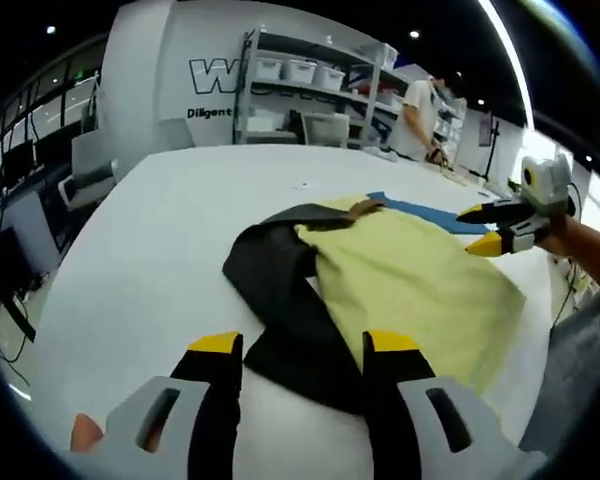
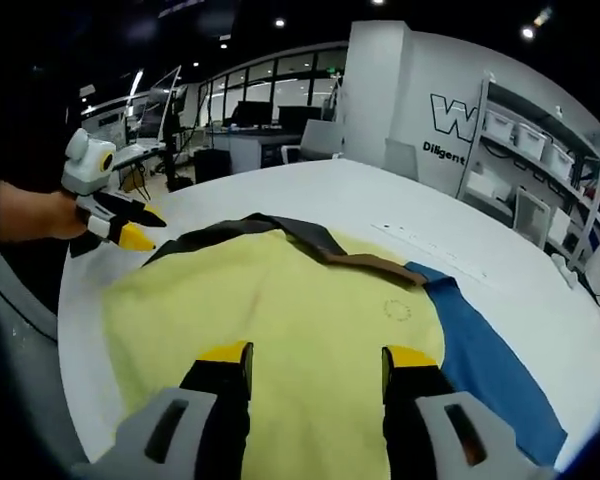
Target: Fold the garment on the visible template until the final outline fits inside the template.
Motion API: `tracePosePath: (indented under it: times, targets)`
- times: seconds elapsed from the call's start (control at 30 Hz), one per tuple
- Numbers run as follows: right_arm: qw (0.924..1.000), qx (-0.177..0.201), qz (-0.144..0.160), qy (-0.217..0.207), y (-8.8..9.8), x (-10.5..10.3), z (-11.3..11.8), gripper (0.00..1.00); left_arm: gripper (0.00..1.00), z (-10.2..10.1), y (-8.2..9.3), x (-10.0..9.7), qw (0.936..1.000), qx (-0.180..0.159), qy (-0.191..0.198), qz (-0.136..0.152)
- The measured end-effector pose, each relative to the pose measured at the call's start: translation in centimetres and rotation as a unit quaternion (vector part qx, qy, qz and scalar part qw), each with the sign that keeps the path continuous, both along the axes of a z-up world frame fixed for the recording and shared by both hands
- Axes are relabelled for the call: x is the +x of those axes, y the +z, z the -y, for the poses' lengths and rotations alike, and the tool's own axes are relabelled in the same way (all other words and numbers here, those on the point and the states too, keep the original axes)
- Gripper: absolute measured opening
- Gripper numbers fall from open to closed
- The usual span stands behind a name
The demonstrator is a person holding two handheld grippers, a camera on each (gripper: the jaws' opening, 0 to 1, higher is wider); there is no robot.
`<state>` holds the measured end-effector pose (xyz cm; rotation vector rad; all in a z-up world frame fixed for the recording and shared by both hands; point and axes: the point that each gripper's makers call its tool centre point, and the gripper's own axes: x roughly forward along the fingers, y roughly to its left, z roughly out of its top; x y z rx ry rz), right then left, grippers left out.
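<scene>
Left gripper (image 1: 292, 345), frame bottom: jaws apart, empty, over garment (image 1: 400, 280) at centre; black sleeve (image 1: 280, 290) spread left. Right gripper view: right gripper (image 2: 316, 356) released above yellow body; blue template (image 2: 490, 360) lower right. Fold barely begun, judged; sleeve to be grasped next.

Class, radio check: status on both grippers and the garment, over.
Left gripper open, low over black sleeve. Right gripper open above yellow garment, holding nothing. Blue template partly covered. Nothing in the way.

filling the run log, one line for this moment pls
stage: fold not begun | garment: flat on table, blue template under it | left gripper: open, at black sleeve | right gripper: open above yellow body
</scene>
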<state>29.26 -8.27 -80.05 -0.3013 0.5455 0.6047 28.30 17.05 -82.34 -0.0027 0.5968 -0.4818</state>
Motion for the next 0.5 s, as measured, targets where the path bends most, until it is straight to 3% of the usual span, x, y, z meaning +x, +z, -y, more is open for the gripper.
tracePosePath:
  times: [0.2, 0.5]
  targets:
    - [0.9999, 0.000, 0.009, 0.007, 0.8, -0.9, -0.6, 0.49, 0.41, -1.3, -0.6, 0.1, 0.9999, 0.003, 0.014, -0.003]
    - [0.9999, 0.001, 0.015, 0.002, 1.2, -1.0, -0.3, 0.49, 0.28, -2.5, -2.2, 0.4, 0.9993, 0.024, 0.021, -0.018]
